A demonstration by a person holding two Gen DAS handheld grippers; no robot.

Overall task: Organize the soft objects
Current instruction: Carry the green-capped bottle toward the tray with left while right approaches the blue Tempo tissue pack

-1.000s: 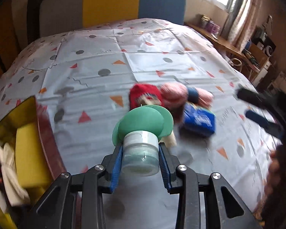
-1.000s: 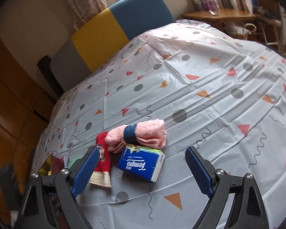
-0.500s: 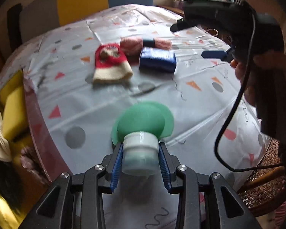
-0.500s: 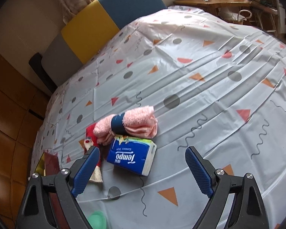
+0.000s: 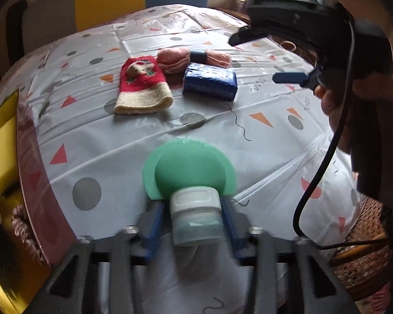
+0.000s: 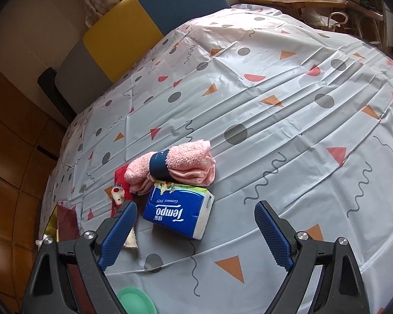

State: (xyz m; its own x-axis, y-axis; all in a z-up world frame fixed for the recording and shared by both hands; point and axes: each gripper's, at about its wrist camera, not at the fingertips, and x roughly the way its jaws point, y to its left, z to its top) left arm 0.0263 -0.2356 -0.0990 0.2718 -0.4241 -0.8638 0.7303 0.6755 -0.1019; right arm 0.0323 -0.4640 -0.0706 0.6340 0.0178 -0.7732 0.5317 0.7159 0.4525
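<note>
Left gripper (image 5: 195,219) closed on a small bottle (image 5: 195,222) – blue pads pressed on both sides of its clear body, white cap on top. Green round brush head (image 5: 188,168) on the far end of the bottle, pointed away from the camera and over the tablecloth (image 5: 144,136). Same green head seen low down in the right wrist view (image 6: 135,301), near the bottom edge.

Right gripper (image 6: 194,233) wide open, nothing between its blue pads. Held up over the table, tipped down, with the tissue pack (image 6: 179,216) just past the left pad. Seen from the left wrist view as a big black tool (image 5: 288,60) held in a hand (image 5: 335,110), a black cable (image 5: 325,157) hanging down from it.

Three soft things close together in the middle of the table:
- Red sock (image 5: 142,86) with a cream cuff and a small picture on it, lying flat, on the left of the group in the left wrist view.
- Pink towel (image 6: 180,163) rolled up with a dark blue band around its middle, touching the tissue pack and one end on the sock.
- Blue tissue pack with "Tempo" in white letters, just beside the sock – small gap between them in the left wrist view.

Tablecloth pale with orange triangles, grey dots and wavy lines, a bit creased. Chair (image 6: 133,28) in yellow, blue and grey at the far side of the table.
</note>
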